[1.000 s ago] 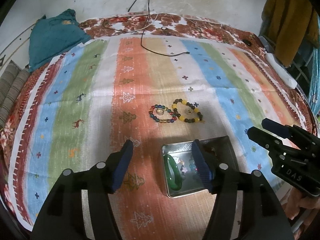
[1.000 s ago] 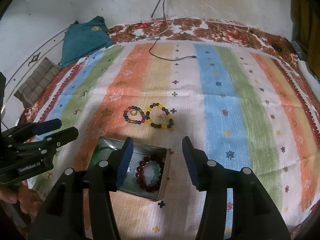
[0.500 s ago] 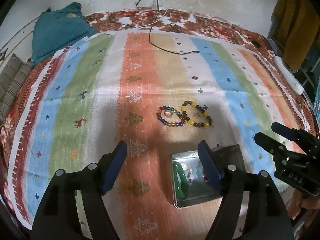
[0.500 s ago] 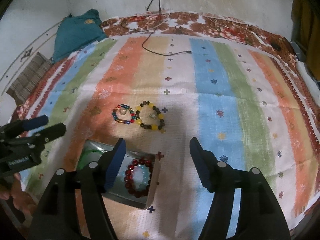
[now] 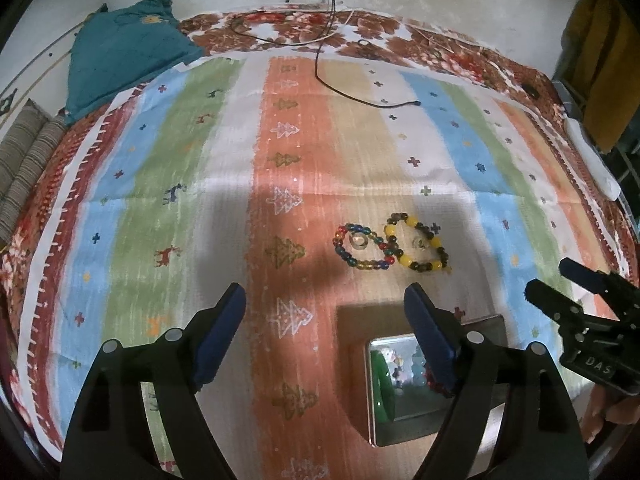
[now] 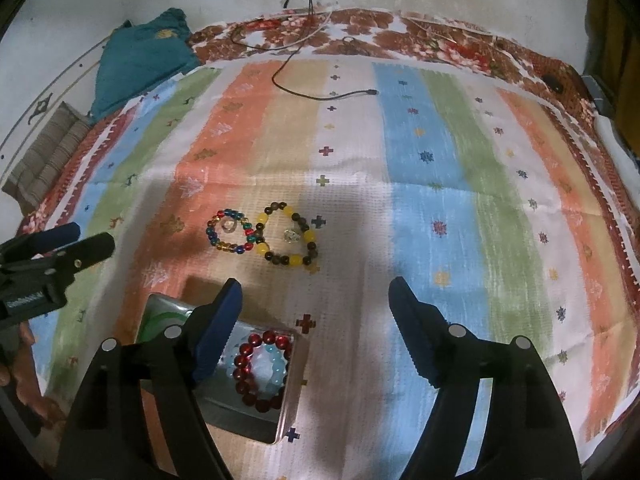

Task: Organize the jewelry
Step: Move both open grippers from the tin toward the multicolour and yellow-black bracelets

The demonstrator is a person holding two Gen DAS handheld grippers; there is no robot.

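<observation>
Multicoloured bead bracelet (image 5: 362, 249) and yellow-and-dark bead bracelet (image 5: 416, 247): flat on the striped cloth (image 5: 280, 184), touching side by side, a small ring inside each. Metal tin (image 6: 256, 420): nearer the cameras, holding a dark red bead bracelet (image 6: 256, 372), a pale blue one, a green bangle (image 5: 380, 388). Left gripper (image 5: 326, 340): jaws wide, just opened further, empty. Right gripper (image 6: 314, 336): jaws wide, likewise just opened, gripping nothing, above the cloth.

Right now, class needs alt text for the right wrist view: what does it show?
An open right tool holds nothing above a striped cloth. Ahead, two beaded bracelets lie touching: multicoloured and yellow-and-brown. Below, a metal tin holds a red bracelet.
</observation>
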